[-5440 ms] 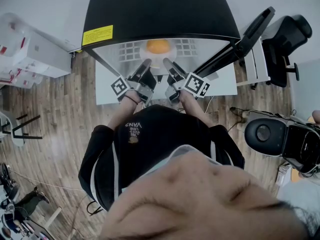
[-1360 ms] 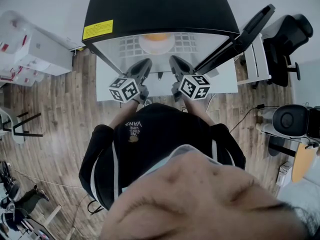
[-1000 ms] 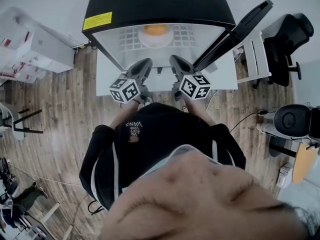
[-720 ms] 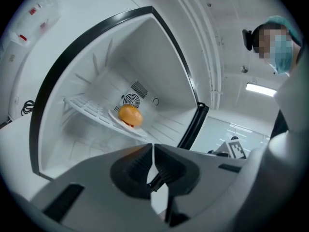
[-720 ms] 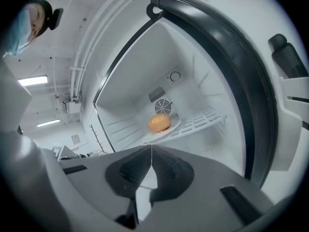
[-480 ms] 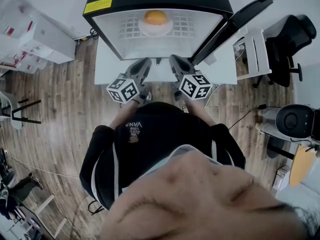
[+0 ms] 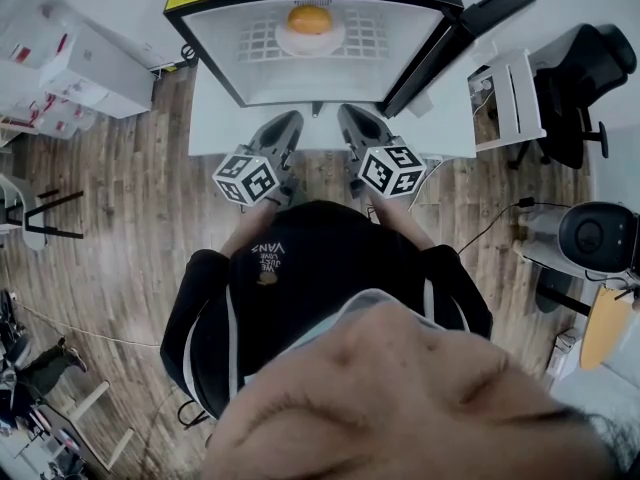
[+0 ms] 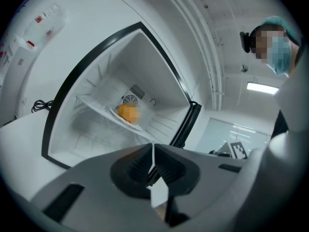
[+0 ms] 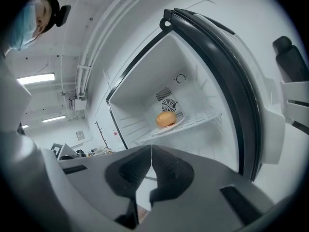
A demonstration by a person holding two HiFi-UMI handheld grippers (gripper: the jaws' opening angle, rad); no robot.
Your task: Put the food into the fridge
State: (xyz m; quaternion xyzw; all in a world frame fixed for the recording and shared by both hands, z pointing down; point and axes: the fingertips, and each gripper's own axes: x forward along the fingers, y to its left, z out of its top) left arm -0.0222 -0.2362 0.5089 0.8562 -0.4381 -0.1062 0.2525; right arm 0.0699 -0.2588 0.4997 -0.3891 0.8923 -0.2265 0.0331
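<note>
An orange bun-like food [image 7: 310,18] lies on a white plate [image 7: 312,38] on the wire shelf of the open black fridge [image 7: 215,38]. In the left gripper view the food [image 8: 127,112] is well ahead of me, deep in the cabinet, and the right gripper view shows the same food [image 9: 166,119] on its plate [image 9: 170,125]. My left gripper [image 7: 288,120] and right gripper [image 7: 347,115] hang side by side in front of the fridge opening, outside it. Both are shut with nothing between the jaws, the left gripper [image 8: 153,148] and the right gripper [image 9: 151,148] alike.
The fridge door [image 7: 470,23] stands open to the right. A white low platform [image 7: 445,133] carries the fridge. White boxes [image 7: 75,58] sit at the left, an office chair [image 7: 585,73] and a round black stool [image 7: 598,236] at the right. Another masked person shows in both gripper views.
Both grippers have drawn back from the fridge opening, which now sits farther off and higher in the head view. The food and plate stay on the shelf.
</note>
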